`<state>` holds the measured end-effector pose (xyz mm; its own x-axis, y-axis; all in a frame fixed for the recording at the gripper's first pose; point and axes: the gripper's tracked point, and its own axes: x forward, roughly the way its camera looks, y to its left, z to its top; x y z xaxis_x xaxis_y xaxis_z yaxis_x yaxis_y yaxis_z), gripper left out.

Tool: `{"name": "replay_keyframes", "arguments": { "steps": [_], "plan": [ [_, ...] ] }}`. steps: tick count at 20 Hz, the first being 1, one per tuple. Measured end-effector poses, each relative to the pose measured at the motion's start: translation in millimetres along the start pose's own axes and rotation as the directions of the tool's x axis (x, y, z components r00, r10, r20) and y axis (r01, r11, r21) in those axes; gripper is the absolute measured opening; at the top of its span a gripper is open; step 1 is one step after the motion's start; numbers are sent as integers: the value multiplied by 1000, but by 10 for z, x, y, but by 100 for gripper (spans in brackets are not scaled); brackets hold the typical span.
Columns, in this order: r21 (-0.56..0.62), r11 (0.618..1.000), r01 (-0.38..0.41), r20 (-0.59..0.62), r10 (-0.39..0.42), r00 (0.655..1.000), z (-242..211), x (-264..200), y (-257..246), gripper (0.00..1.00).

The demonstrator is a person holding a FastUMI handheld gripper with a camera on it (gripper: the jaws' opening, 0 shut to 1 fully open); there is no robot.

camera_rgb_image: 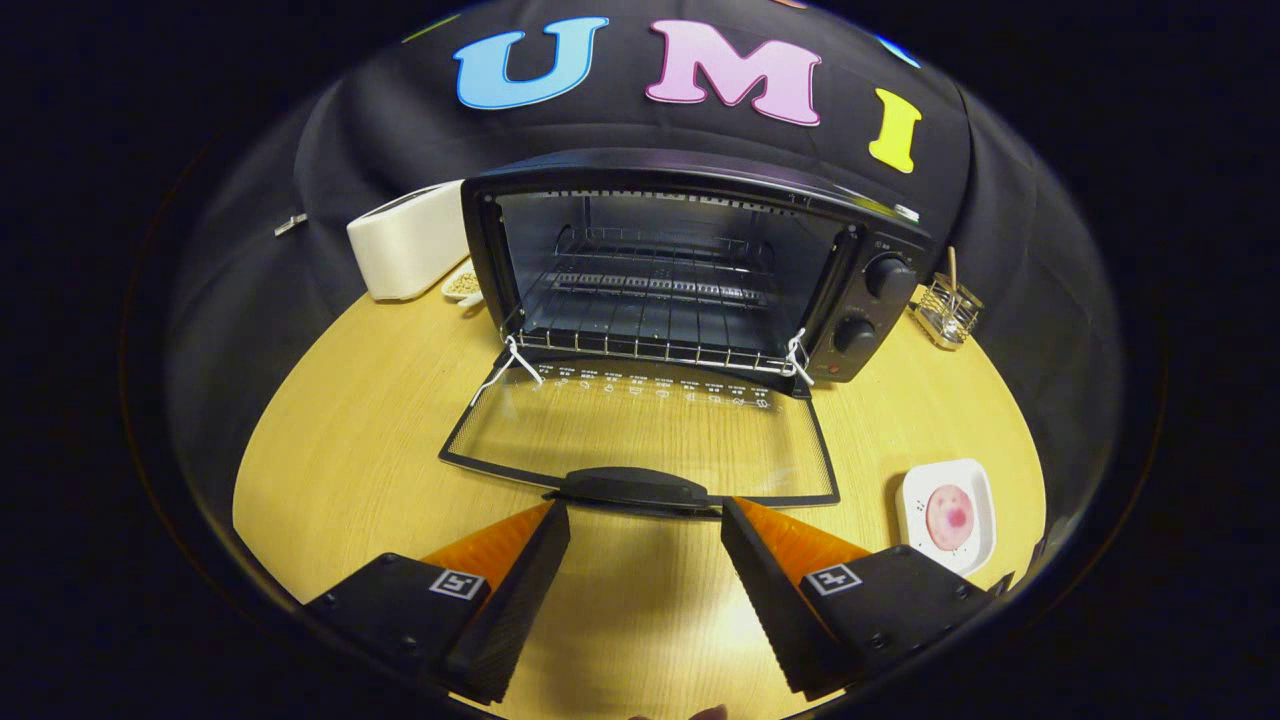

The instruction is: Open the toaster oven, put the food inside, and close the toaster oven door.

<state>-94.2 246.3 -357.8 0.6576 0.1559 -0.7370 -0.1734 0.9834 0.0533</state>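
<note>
A black toaster oven [880, 250] stands at the back of the wooden table, its glass door [640, 435] folded down flat toward me. The door's handle [632, 487] lies just ahead of my fingertips. Inside, a wire rack [650, 330] sits bare. The food, a round pink piece [949, 516], rests on a small white square plate [975, 480] to the right of the door, beyond my right finger. My gripper [645, 520] is open, with only bare table between the fingers.
A white toaster [405, 245] stands left of the oven with a small dish [462, 285] beside it. A wire holder with a stick [948, 308] sits at the oven's right. The table's [350, 420] front left is bare wood.
</note>
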Motion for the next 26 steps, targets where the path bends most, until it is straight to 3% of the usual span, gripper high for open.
{"name": "replay_keyframes", "arguments": {
  "steps": [9,14,22,26],
  "plan": [
    [20,986,-164,92,161,983,497,-624,-461,99],
    [-15,984,-176,71,177,982,528,-938,-1108,99],
    [-29,990,-137,-102,133,986,148,-968,-2300,100],
    [-12,988,-154,-294,143,945,-291,-827,-2774,100]
  ]
}}
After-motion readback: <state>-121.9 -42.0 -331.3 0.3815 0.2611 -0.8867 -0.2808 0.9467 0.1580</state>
